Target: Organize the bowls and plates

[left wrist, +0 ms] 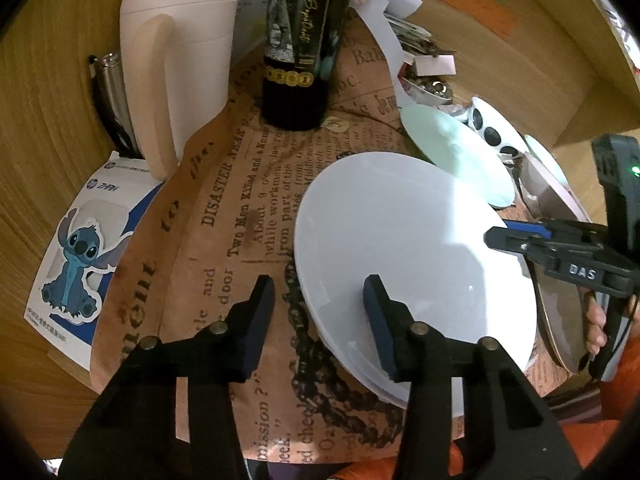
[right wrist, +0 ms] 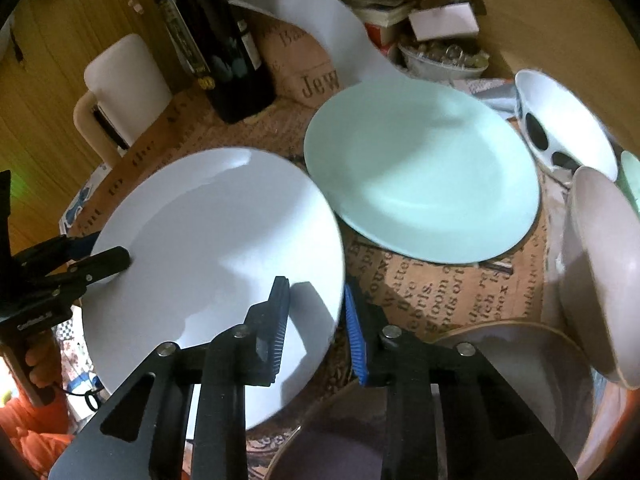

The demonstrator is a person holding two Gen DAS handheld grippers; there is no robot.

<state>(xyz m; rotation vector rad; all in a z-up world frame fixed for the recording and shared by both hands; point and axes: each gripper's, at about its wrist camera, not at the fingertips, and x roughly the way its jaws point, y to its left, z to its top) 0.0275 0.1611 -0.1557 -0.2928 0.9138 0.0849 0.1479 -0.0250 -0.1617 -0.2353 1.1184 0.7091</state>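
A large white plate (left wrist: 400,232) (right wrist: 208,240) lies on a newspaper-print mat (left wrist: 240,220). My left gripper (left wrist: 318,284) straddles its left rim, one finger over the plate and one outside, with a wide gap; it is open. It appears in the right wrist view as the left gripper (right wrist: 104,250). My right gripper (right wrist: 316,296) straddles the opposite rim with narrow jaws, the blue pad beside the edge, and I see no pad pressing. A mint-green plate (right wrist: 420,184) lies just behind. A spotted white bowl (right wrist: 568,124) and a pinkish bowl (right wrist: 604,264) sit on the right.
A tan-rimmed grey plate (right wrist: 520,360) lies near the right gripper. A dark bottle (left wrist: 304,40) and a white jug (left wrist: 180,60) stand behind the mat. Papers and a small dish of clutter (right wrist: 444,58) fill the back. A cartoon sticker card (left wrist: 76,256) lies on the left.
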